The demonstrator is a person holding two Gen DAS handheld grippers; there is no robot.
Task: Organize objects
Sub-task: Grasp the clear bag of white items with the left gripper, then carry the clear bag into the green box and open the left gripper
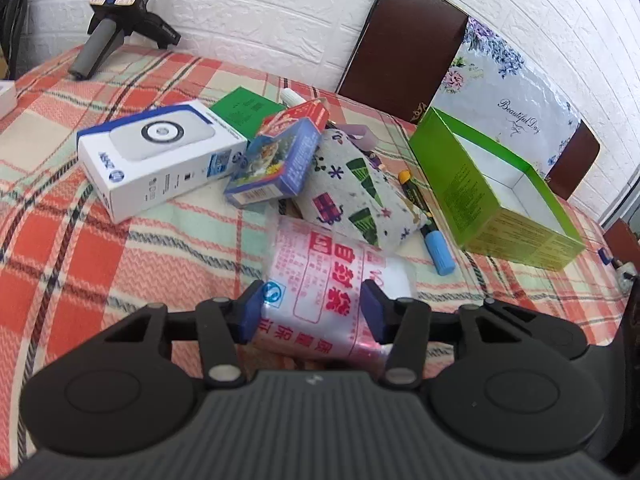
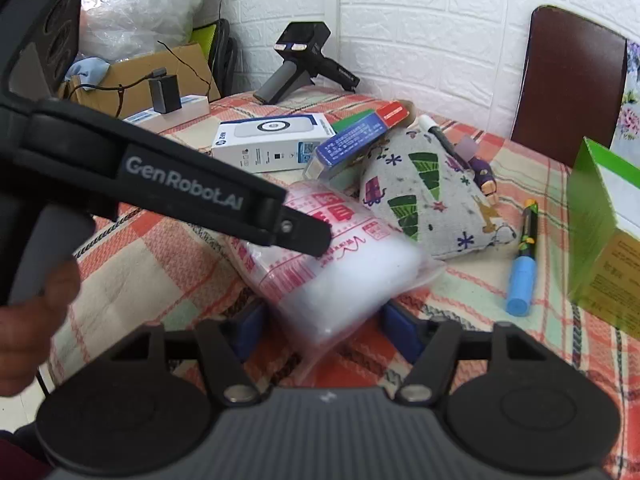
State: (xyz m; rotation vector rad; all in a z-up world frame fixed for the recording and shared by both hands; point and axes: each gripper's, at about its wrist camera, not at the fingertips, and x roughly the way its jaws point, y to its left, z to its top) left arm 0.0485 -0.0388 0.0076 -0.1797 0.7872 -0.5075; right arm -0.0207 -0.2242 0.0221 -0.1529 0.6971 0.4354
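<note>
A clear pack of zip bags with red print (image 1: 320,276) lies on the plaid tablecloth (image 1: 100,264). My left gripper (image 1: 313,310) is shut on it, a blue pad pressed against each side. In the right wrist view the left gripper (image 2: 308,240) reaches in from the left, over the pack (image 2: 340,264). My right gripper (image 2: 324,330) straddles the pack's white near end. A thin gap seems to show at each of its pads, so it reads as open; the pack is blurred there. Behind lie a white box (image 1: 160,160), a blue card box (image 1: 276,160) and a Christmas-print pouch (image 1: 360,188).
An open green box (image 1: 500,192) stands at the right with a floral lid (image 1: 512,92) behind it. A blue-capped pen (image 1: 438,248) lies beside the pouch. A brown chair (image 1: 400,48) and another handheld device (image 1: 116,20) stand by the white wall. A hand (image 2: 24,320) is at the left.
</note>
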